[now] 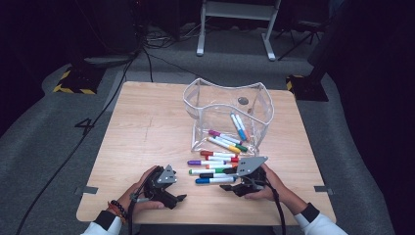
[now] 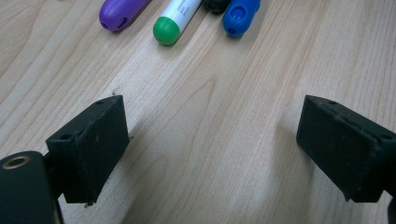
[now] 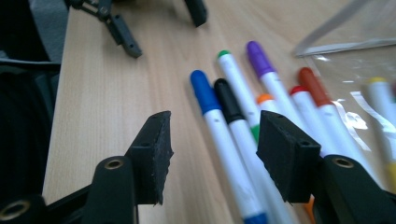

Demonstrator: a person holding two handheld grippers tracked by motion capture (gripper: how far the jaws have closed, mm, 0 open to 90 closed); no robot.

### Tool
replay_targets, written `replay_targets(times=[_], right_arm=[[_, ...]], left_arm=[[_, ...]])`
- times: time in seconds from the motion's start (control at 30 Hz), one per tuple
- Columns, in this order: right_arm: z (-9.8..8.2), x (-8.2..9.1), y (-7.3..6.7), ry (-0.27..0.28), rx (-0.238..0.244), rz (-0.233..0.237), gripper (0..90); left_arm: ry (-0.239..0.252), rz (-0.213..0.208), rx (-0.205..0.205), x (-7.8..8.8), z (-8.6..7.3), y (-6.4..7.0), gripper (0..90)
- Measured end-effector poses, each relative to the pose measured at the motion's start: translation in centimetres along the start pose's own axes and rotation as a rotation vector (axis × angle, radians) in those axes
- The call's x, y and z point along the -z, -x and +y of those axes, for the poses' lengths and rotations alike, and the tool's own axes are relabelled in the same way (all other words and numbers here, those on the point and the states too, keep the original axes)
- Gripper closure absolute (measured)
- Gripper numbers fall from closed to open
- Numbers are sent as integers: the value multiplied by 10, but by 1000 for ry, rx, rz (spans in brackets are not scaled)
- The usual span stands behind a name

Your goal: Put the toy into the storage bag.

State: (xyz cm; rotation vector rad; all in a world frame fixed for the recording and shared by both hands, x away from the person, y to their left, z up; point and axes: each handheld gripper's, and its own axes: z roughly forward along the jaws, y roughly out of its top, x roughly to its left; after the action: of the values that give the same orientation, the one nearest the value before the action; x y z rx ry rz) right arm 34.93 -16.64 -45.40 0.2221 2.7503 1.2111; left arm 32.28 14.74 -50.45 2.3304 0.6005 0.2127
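Observation:
Several coloured markers lie in a row on the wooden table, in front of a clear plastic bag that holds several more. My right gripper is low at the near end of the row. In the right gripper view its jaws stand apart, with the blue marker and the black marker lying between them and the pads clear of both. My left gripper rests near the front edge. Its jaws are wide open over bare wood. Beyond them lie a purple cap, a green cap and a blue cap.
The bag's open mouth faces the marker row at mid-table. Bare wood stretches to the left of the bag and the markers. Grey carpet, cables and stand legs surround the table. The left gripper shows at the top of the right gripper view.

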Motion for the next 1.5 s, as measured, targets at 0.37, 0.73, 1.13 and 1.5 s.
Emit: replay_targets(times=[0.37,0.73,1.13,1.5], right_arm=[[3,-51,-3,-49,23,45,459],[2,-63,-8,-57,-3,84,631],[-15,-40,-15,-69,9,76,746],[-30,12,-4,10,-61,3,748]], left_arm=[[1,-2,-2,0,0,0,94],[0,-1,-2,0,0,0,95],[0,2,0,0,0,0,95],[0,-2,-1,0,0,0,94]])
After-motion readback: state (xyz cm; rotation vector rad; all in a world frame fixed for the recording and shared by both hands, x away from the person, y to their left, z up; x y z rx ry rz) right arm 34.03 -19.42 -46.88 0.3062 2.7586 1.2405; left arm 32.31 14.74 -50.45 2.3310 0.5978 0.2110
